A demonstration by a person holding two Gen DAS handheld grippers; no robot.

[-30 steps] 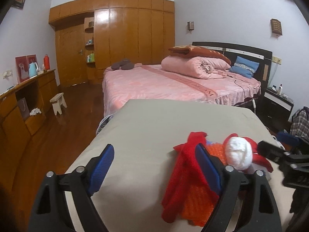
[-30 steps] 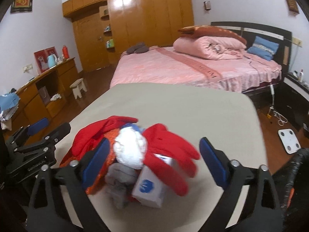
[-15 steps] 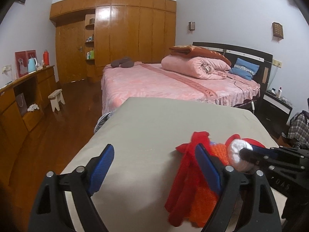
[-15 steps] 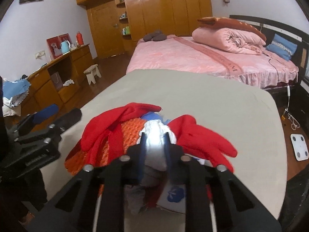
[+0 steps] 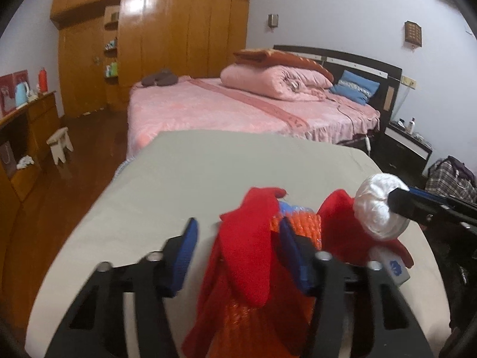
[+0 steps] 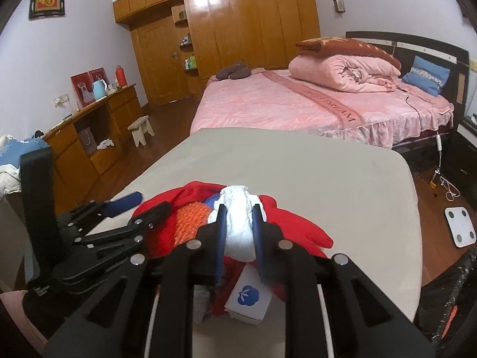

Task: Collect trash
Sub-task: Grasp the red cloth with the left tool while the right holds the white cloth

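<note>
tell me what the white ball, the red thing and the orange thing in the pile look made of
White ball, clamped in the right tool: crumpled tissue or soft paper, matte, with pinched creases. Red thing: fabric, likely fleece or knit, matte and limp, draping in folds. Orange thing: glossy, bumpy plastic-looking mesh or wrap; hard to say which.

Glossy wooden wardrobe (image 6: 238, 29) – matt cloth table cover (image 6: 298, 173), crumpled white paper wad (image 6: 238, 229) (soft-looking).
</note>
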